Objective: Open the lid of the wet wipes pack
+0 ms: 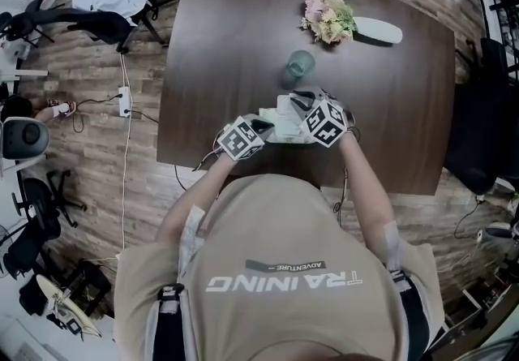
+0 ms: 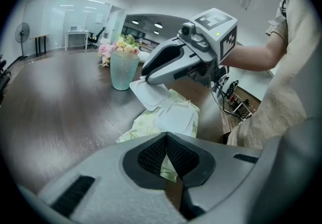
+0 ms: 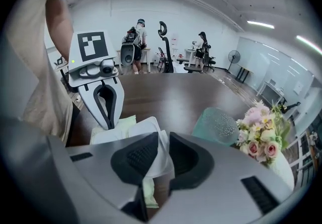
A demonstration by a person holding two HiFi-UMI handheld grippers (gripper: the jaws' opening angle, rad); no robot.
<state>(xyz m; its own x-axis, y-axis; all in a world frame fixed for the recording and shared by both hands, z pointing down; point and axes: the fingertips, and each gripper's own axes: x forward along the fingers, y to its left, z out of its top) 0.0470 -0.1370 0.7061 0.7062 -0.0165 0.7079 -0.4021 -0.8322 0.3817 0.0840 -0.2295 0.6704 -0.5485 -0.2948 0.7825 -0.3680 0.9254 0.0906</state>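
Observation:
The wet wipes pack [image 1: 285, 126], pale green with flower print and a white top panel, lies near the front edge of the dark table [image 1: 389, 108]. My left gripper [image 2: 166, 137] is shut on the pack's near end [image 2: 173, 115]. My right gripper [image 3: 163, 140] is shut on the white lid flap [image 3: 163, 160]. In the left gripper view the lid [image 2: 147, 93] is peeled up and tilted off the pack, its far end at the right gripper's fingertips [image 2: 151, 74]. In the head view both grippers, left [image 1: 261, 128] and right [image 1: 296, 104], flank the pack.
A ribbed turquoise glass [image 1: 299, 66] stands just behind the pack, and a bunch of pink and cream flowers [image 1: 328, 15] with a white dish [image 1: 377, 29] lies farther back. Office chairs [image 1: 97, 19] and cables are on the wood floor to the left. People [image 3: 136, 42] stand far across the room.

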